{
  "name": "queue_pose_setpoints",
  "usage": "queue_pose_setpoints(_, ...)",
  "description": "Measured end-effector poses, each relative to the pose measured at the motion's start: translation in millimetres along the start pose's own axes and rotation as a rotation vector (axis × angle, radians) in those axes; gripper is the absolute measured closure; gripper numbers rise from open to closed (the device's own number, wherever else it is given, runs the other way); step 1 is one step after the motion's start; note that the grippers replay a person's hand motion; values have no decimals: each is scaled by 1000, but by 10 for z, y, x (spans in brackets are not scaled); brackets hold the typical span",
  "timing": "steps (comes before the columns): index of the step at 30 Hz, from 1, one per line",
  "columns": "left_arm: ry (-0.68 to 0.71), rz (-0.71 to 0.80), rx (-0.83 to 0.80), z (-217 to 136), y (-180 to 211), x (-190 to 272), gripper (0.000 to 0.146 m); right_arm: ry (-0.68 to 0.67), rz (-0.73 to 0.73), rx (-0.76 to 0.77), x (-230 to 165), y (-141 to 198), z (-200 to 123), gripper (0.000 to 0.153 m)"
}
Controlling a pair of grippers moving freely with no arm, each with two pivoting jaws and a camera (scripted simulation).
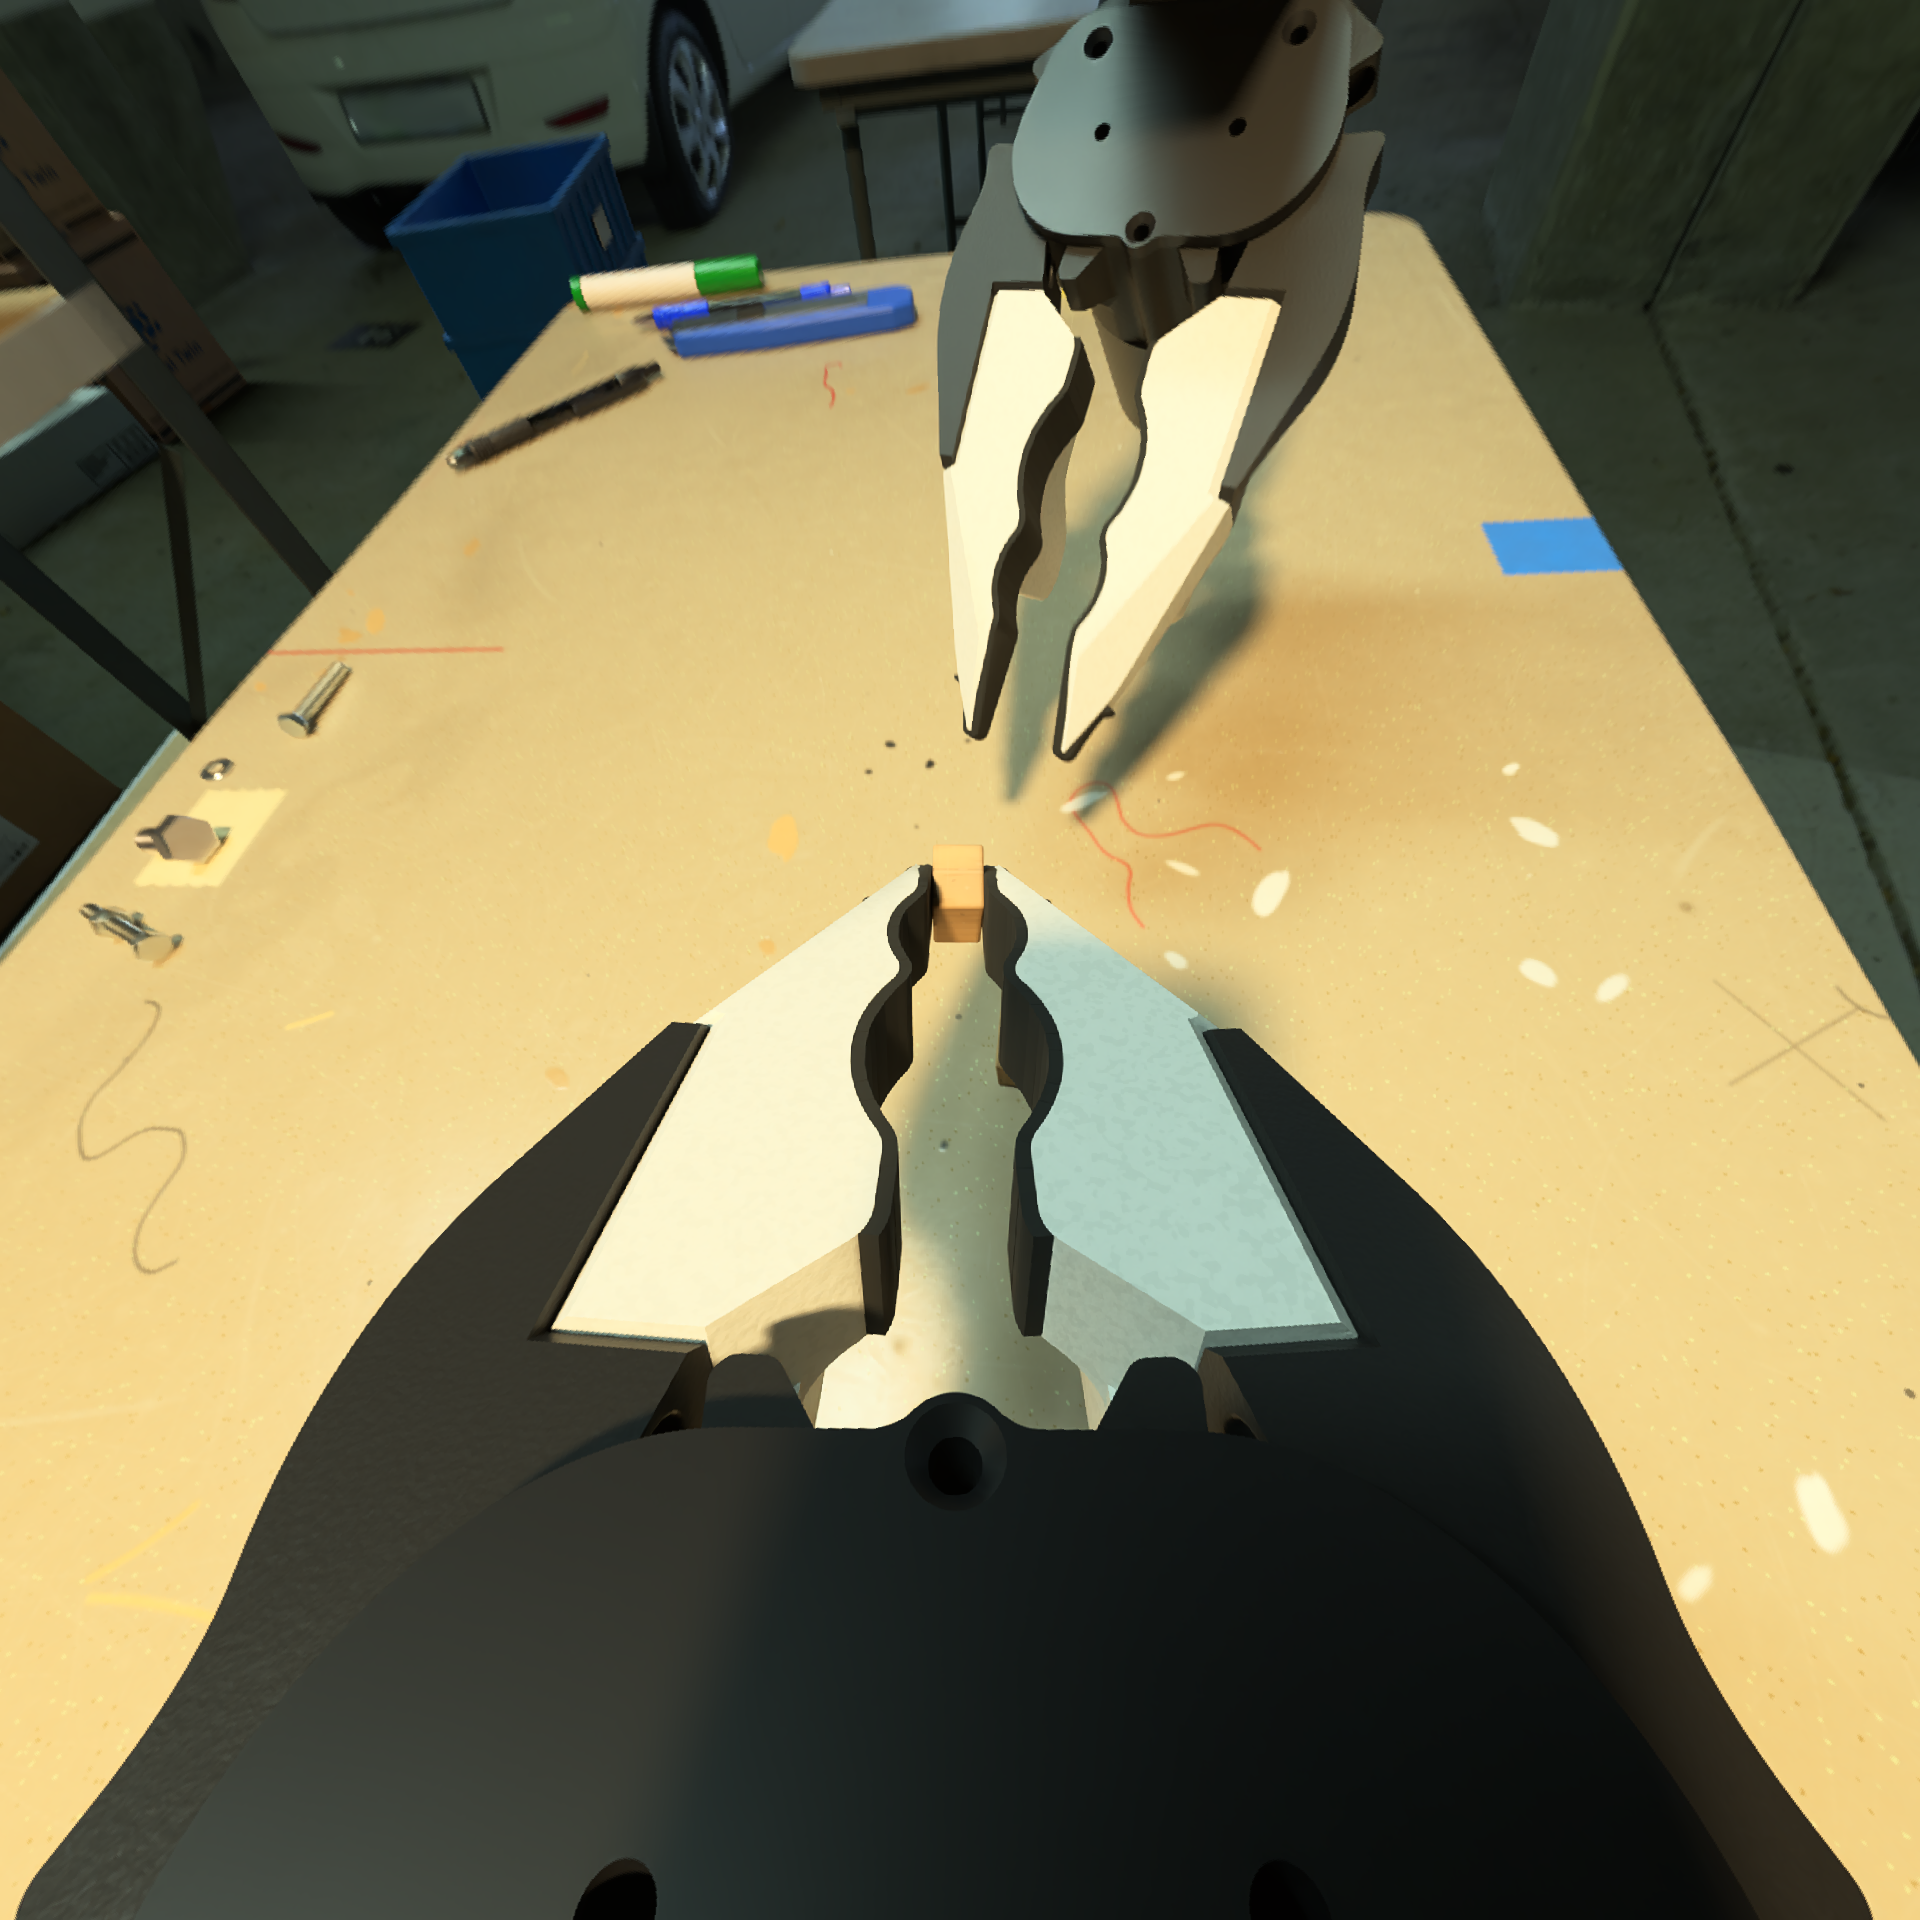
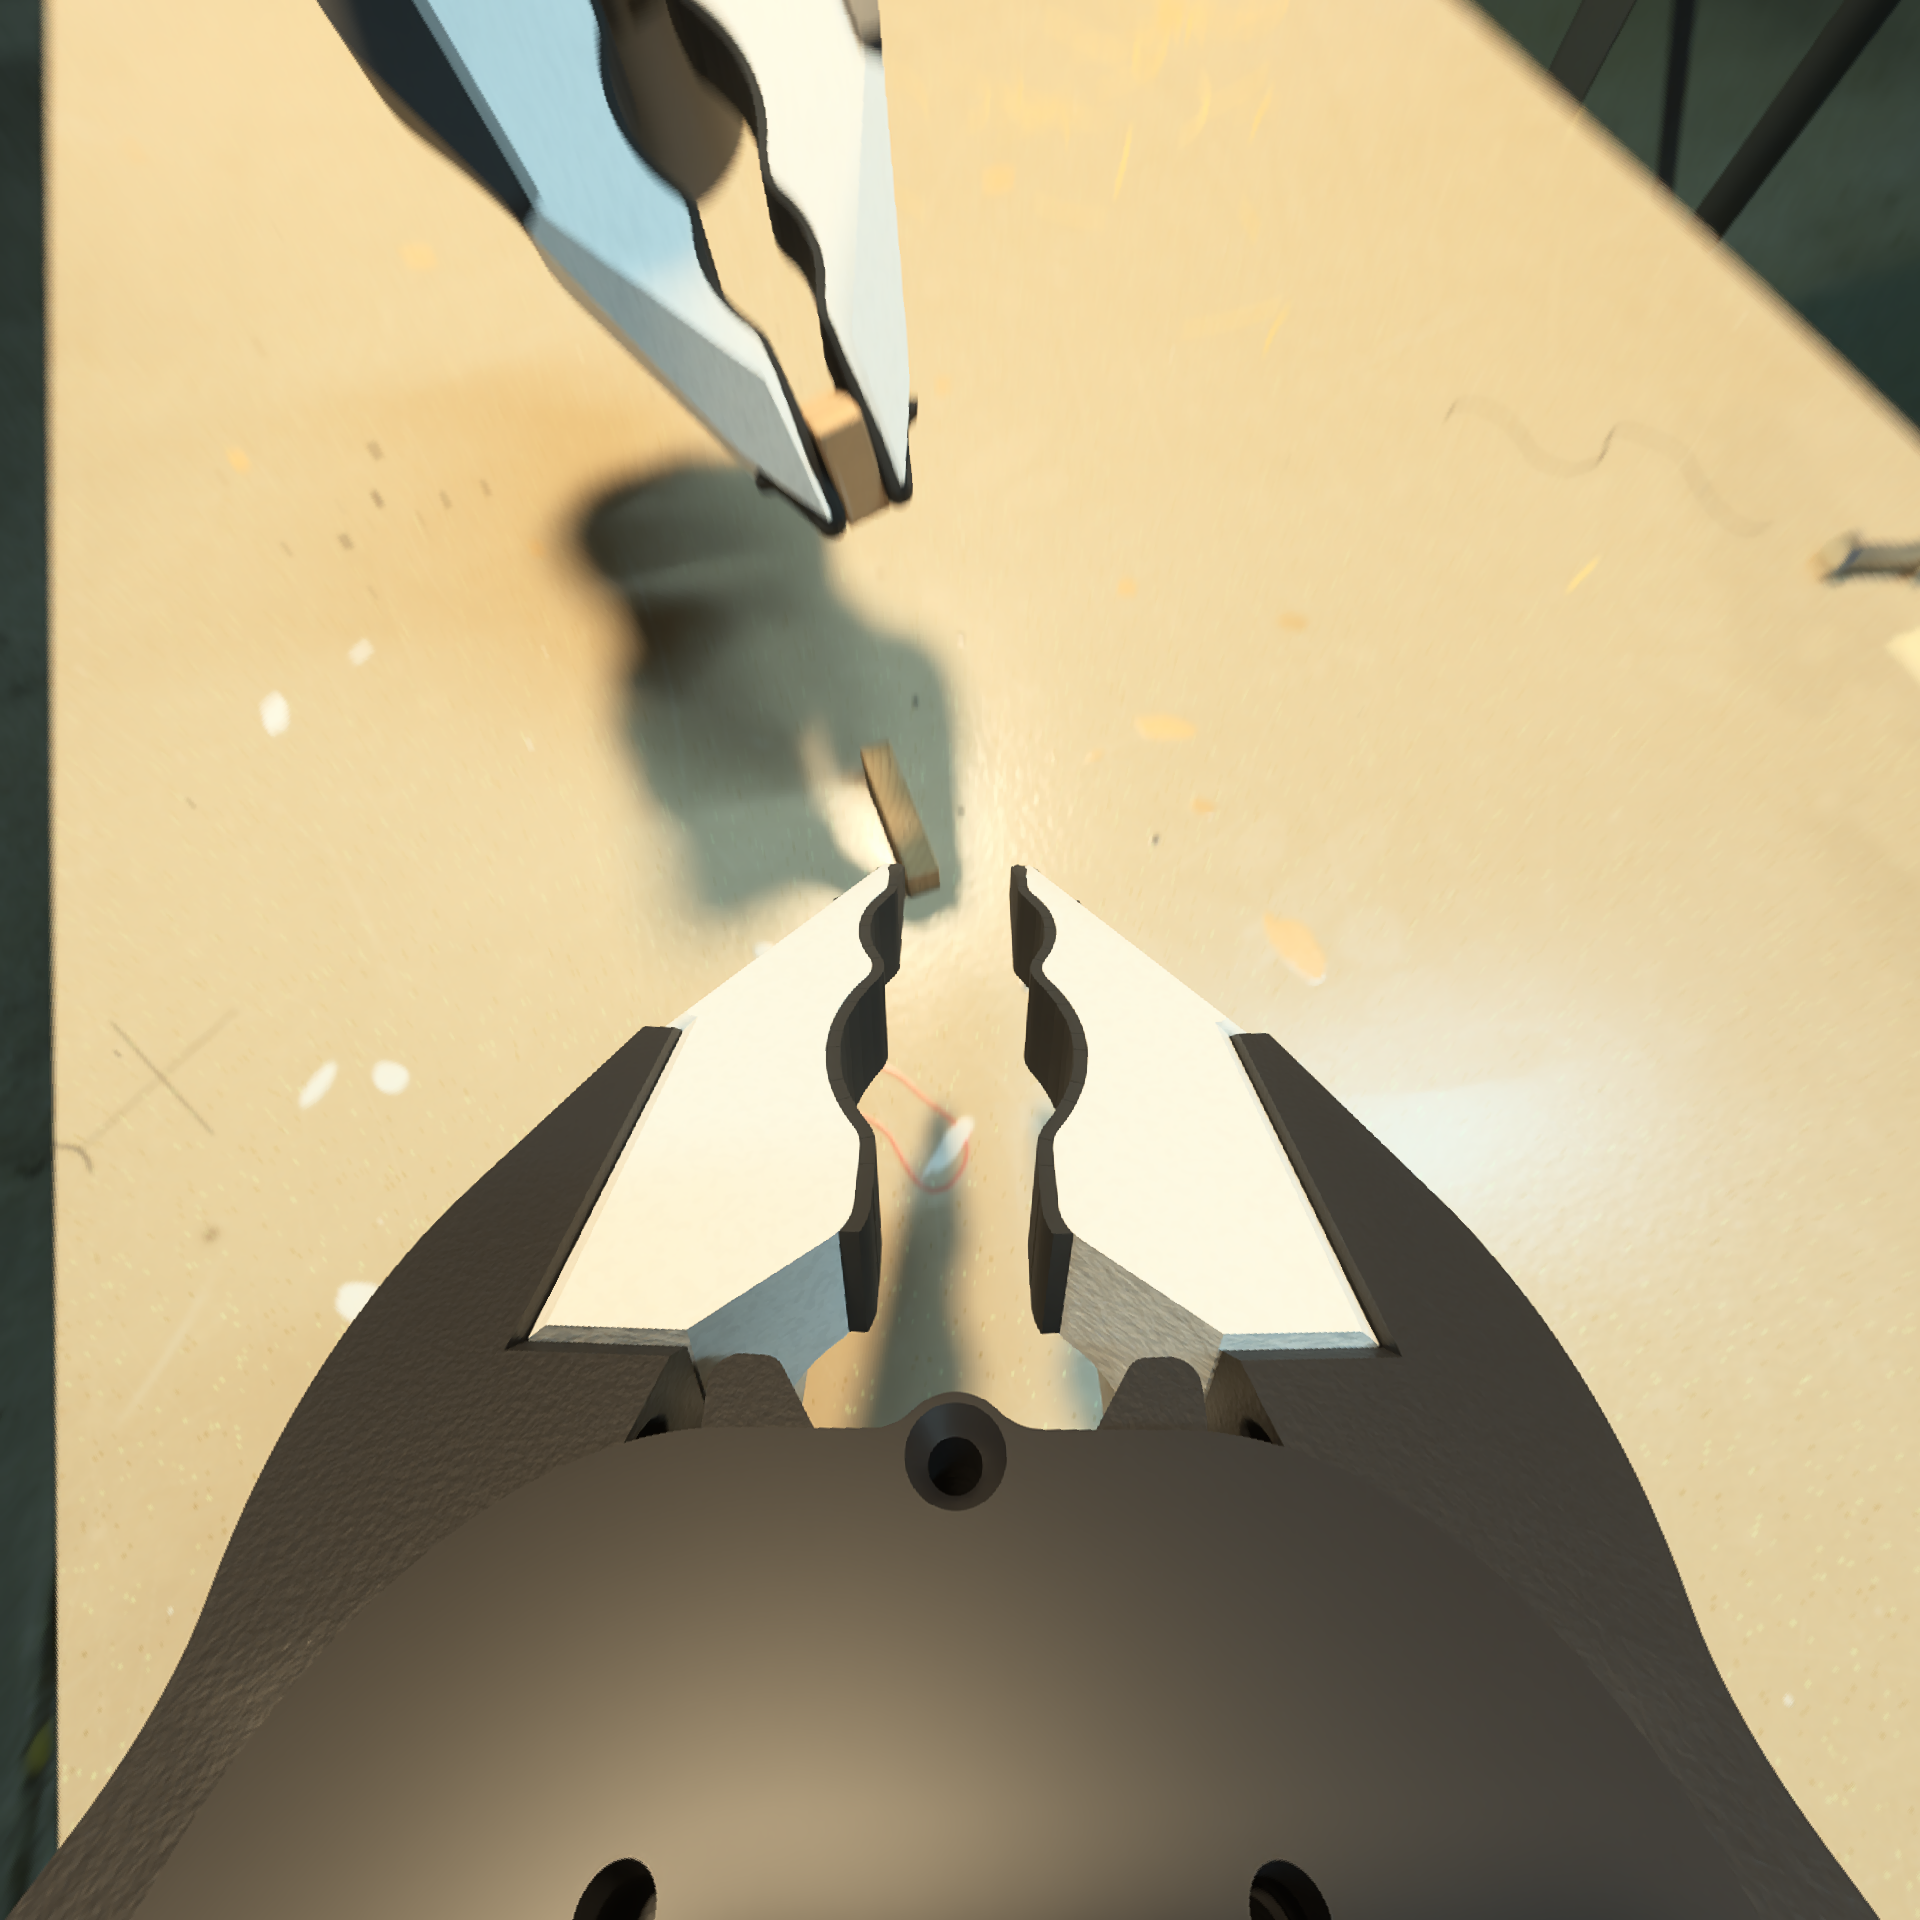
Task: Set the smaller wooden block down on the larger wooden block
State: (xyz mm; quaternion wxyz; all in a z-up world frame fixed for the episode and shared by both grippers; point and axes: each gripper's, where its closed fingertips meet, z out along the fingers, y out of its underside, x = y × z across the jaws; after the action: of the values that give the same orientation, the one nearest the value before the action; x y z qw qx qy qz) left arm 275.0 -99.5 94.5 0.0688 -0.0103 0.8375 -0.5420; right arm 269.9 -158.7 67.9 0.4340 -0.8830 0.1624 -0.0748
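My left gripper (image 1: 956, 878) is shut on the smaller wooden block (image 1: 957, 906), a light cube pinched at the fingertips and held above the tan table (image 1: 520, 1039). In the right wrist view the left gripper (image 2: 868, 504) comes in from the top with that block (image 2: 850, 455) between its tips. The larger wooden block (image 2: 900, 831), a flat tilted-looking slab, lies on the table in shadow just beyond my right gripper's left fingertip. My right gripper (image 2: 956, 878) is open and empty; it also shows in the left wrist view (image 1: 1023, 732), pointing down at the table beyond the held block.
At the table's far end lie a green-capped marker (image 1: 665, 281), a blue utility knife (image 1: 790, 322) and a black pen (image 1: 551, 416). Bolts (image 1: 312, 698) lie along the left edge. Blue tape (image 1: 1548, 545) marks the right side. A blue bin (image 1: 520, 249) stands beyond the table.
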Motion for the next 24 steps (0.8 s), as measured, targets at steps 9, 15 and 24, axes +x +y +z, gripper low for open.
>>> queue_pose_setpoints(9,6,-73,-101,261,171,81,138,5,19,-132,-32,405,315,130)
queue_pose_setpoints(15,-11,-110,-149,371,249,94,138,24,41,-154,-58,429,430,135)
queue_pose_setpoints(24,-36,-126,-198,421,330,141,138,79,73,-158,-136,419,429,129)
